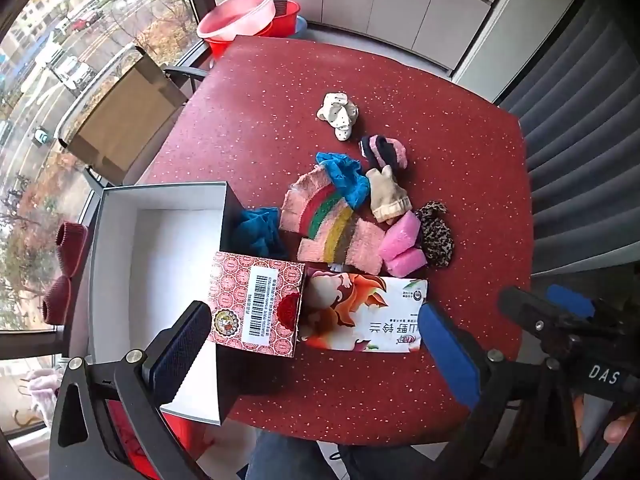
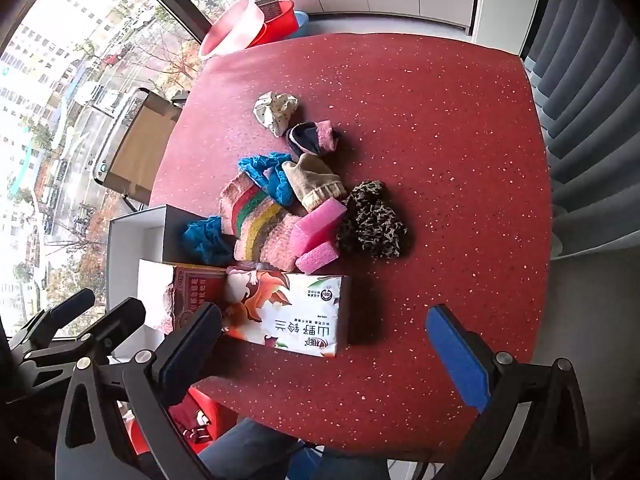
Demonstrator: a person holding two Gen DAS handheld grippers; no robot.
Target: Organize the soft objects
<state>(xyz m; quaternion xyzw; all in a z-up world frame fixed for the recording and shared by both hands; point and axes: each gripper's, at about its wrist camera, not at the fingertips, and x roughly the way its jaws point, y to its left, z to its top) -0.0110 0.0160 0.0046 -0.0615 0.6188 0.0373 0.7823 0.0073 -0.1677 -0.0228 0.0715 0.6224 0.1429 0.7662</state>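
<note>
A heap of soft things lies mid-table: a pink rainbow-striped knit (image 1: 320, 220) (image 2: 256, 220), blue lace cloths (image 1: 344, 176) (image 2: 268, 176), a beige sock (image 1: 386, 196) (image 2: 314, 184), pink sponges (image 1: 400, 246) (image 2: 316, 232), a leopard-print cloth (image 1: 436, 232) (image 2: 372, 220), a dark and pink sock (image 1: 384, 150) (image 2: 316, 138) and a white dotted sock (image 1: 338, 114) (image 2: 276, 112). An open white box (image 1: 160, 264) (image 2: 128, 248) stands at the left. My left gripper (image 1: 316, 352) hovers open above the near packets. My right gripper (image 2: 324, 352) is open too, empty, over the table's near edge.
A red patterned carton (image 1: 256, 304) (image 2: 192, 292) and a tissue pack (image 1: 360, 312) (image 2: 288, 312) lie at the near edge of the red speckled table (image 1: 360, 392) (image 2: 440, 120). Pink and red basins (image 1: 240, 12) (image 2: 236, 28) stand beyond. A chair (image 1: 124, 120), window and grey curtain (image 1: 580, 140) surround it.
</note>
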